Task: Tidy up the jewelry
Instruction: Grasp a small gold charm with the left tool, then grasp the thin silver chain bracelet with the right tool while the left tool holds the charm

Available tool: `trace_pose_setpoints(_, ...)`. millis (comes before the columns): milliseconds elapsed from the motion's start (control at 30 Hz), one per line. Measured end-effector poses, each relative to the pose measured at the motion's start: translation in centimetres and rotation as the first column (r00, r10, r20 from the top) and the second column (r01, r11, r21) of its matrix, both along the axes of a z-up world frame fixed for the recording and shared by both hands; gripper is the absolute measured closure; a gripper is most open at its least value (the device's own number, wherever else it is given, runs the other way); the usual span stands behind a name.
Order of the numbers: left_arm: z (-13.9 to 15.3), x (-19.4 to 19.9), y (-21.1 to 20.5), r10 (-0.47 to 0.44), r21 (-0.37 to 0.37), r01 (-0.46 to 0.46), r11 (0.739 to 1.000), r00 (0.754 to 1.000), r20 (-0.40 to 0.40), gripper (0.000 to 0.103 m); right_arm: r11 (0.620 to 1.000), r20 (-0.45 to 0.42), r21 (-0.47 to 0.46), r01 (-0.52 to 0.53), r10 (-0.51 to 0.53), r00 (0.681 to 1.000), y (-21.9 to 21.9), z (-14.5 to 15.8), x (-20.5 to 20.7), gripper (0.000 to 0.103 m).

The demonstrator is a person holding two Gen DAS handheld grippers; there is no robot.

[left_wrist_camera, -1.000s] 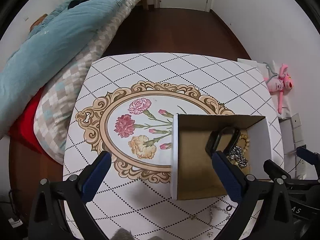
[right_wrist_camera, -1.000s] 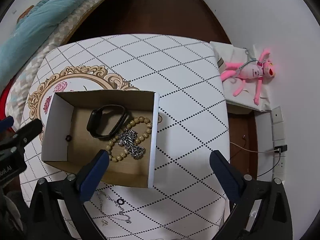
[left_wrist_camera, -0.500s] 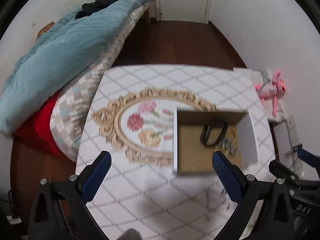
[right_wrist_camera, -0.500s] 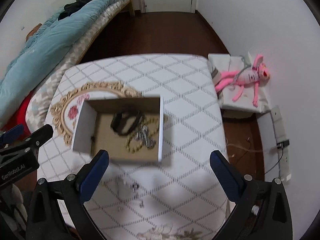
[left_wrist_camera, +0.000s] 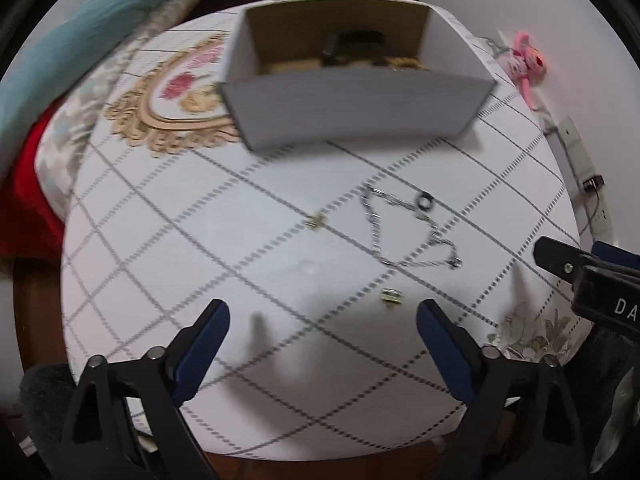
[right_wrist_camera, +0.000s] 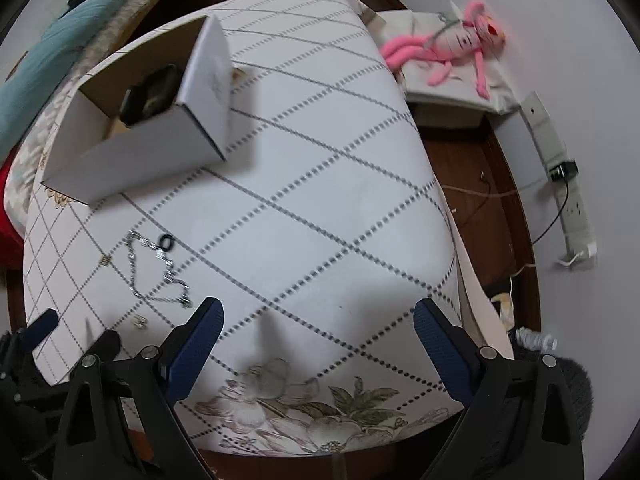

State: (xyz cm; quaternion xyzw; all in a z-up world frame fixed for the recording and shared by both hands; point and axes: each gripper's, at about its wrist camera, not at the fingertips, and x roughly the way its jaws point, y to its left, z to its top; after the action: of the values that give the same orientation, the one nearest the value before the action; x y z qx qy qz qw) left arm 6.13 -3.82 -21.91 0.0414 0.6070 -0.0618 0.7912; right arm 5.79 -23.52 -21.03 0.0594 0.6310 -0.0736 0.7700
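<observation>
**Two grippers spread wide above loose jewelry on the table**

Both grippers hang above the table with nothing between their blue fingers. The left gripper has its jaws fully spread, and the right gripper is spread just as wide, over a bare stretch of the diamond-patterned tablecloth.

A silver chain necklace lies loosely looped on the cloth in front of the left gripper. A small black ring touches the far side of the chain. A small gold piece sits to the left of the chain, apart from it, and a small metal piece lies closest to the left gripper, just beyond the gap between its fingers. Blur hides what kind of pieces these two are.

Farther back stands an open white cardboard box, with a black band and some beads inside; the near wall hides most of its contents. From the right wrist view, the box sits at the table's far left and the necklace lies left of the right gripper.

A pink plush toy rests on a low stand beside the table.
</observation>
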Motion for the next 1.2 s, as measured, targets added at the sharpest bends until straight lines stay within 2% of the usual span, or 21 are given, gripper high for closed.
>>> trace_pose_setpoints(100,-0.4,-0.3,-1.2,-0.022,0.004,0.022,1.0,1.0,0.009,0.014,1.0,0.002,-0.001,0.011,-0.011,1.0,-0.6,-0.3,-0.4,0.006)
trace_pose_setpoints(200,-0.6,-0.6,-2.4,-0.044,0.013,0.043,0.999,0.999,0.019,0.021,1.0,0.001,0.001,0.021,-0.021,1.0,-1.0,-0.4,-0.4,0.006)
trace_pose_setpoints(233,-0.7,-0.6,-2.5,-0.047,0.014,0.047,0.999,0.999,0.018,0.029,1.0,0.0,0.001,0.023,-0.023,1.0,-1.1,-0.4,-0.4,0.006)
trace_pose_setpoints(367,-1.3,-0.4,-2.8,-0.057,0.007,0.057,0.998,0.998,0.0,0.048,1.0,0.002,0.002,0.029,-0.029,1.0,-1.2,-0.4,-0.3,0.006)
trace_pose_setpoints(400,-1.5,-0.3,-3.0,-0.062,0.005,0.062,0.998,0.998,-0.006,0.057,1.0,0.004,0.004,0.031,-0.031,1.0,-1.3,-0.4,-0.3,0.006)
trace_pose_setpoints(567,-1.6,-0.4,-3.4,-0.083,-0.005,0.083,0.997,0.997,0.0,0.072,0.999,0.011,0.005,0.036,-0.036,0.999,-1.5,-0.3,0.0,0.007)
trace_pose_setpoints(700,-1.5,-0.2,-3.9,-0.102,-0.014,0.102,0.995,0.995,0.007,0.093,0.999,0.014,0.011,0.041,-0.041,0.999,-1.8,-0.2,0.2,0.011)
trace_pose_setpoints(867,-1.4,0.1,-3.1,-0.09,-0.038,0.09,0.995,0.996,0.002,0.093,0.998,0.034,0.045,0.04,-0.041,0.999,-1.4,0.7,0.2,0.011)
trace_pose_setpoints(1000,-0.5,0.2,-0.6,-0.047,-0.046,0.048,0.998,0.999,0.014,0.093,0.989,0.057,0.146,0.013,-0.021,0.998,-0.3,1.4,0.6,0.011)
trace_pose_setpoints(1100,0.1,0.6,1.9,0.007,-0.043,-0.005,0.999,1.0,0.025,0.093,0.98,0.068,0.196,-0.028,0.015,0.998,1.5,1.3,1.8,0.018)
trace_pose_setpoints(1200,0.1,1.3,4.3,0.059,-0.031,-0.058,0.998,0.998,0.029,0.093,0.972,0.077,0.226,-0.068,0.051,0.996,3.6,0.9,3.1,0.032)
